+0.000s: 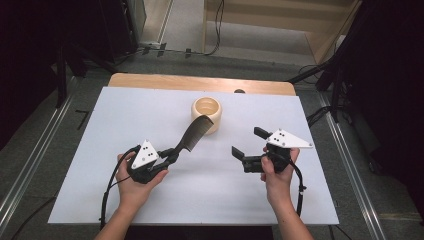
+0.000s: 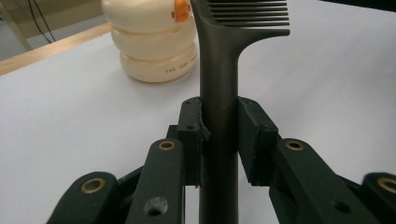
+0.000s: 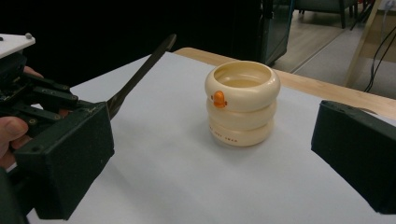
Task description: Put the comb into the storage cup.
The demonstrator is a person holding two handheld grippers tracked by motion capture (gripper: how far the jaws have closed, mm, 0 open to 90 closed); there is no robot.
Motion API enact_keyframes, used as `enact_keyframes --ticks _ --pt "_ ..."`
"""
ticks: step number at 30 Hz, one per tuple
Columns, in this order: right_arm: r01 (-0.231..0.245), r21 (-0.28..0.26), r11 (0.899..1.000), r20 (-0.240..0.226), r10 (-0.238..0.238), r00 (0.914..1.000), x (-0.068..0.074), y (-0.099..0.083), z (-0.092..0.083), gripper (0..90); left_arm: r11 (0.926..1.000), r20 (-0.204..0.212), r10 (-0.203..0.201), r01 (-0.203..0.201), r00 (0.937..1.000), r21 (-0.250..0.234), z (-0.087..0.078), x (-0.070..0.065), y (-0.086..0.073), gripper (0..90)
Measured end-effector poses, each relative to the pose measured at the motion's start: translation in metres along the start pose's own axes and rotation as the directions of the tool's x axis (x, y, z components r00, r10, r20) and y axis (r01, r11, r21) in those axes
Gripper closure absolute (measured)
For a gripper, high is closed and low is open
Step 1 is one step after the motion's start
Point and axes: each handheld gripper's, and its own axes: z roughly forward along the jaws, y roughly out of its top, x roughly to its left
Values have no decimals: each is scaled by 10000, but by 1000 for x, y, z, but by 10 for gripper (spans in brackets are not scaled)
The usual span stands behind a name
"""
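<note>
The dark grey plastic comb with a long straight handle (image 2: 218, 116) stands gripped by its handle between the two black pads of the left gripper (image 1: 171, 153); in the left gripper view the handle runs up the middle of the frame from six to twelve o'clock, a pad pressed flat on each side of it, and its row of teeth spreads toward one o'clock at the top. In the high view the comb slants up off the jaws toward one o'clock, lifted above the white tabletop (image 1: 150, 110), and its toothed end overlaps the near rim of the cream ringed cup with a small orange duck bill on its side (image 1: 206, 112); whether they touch cannot be told. The cup stands upright near the table's far middle, at about one o'clock from the left gripper. The right gripper (image 1: 245, 142) is held at the cup's five o'clock, well apart from the comb, its fingers (image 3: 65, 154) spread wide with nothing between them; in the right gripper view the cup sits in the gap between the pads, farther off.
</note>
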Motion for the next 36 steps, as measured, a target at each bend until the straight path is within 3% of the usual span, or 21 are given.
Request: enact_keyframes --ticks 15,32,34,36 --pt "-342 4 9994 -467 342 9983 13 8 23 0 9998 -49 63 -64 10000 -200 1 -6 2 720" --pt "-1106 45 9939 -1145 1104 9873 30 11 50 0 9985 -215 279 -289 9994 -458 1 -14 5 720" --pt "-1231 1 9924 -1144 1223 9859 31 10 53 68 9983 -260 299 -311 9992 -485 1 -15 5 720" --pt "-1453 -6 9894 -1256 1440 9816 32 10 55 75 9982 -263 332 -345 9991 -495 2 -17 5 720"
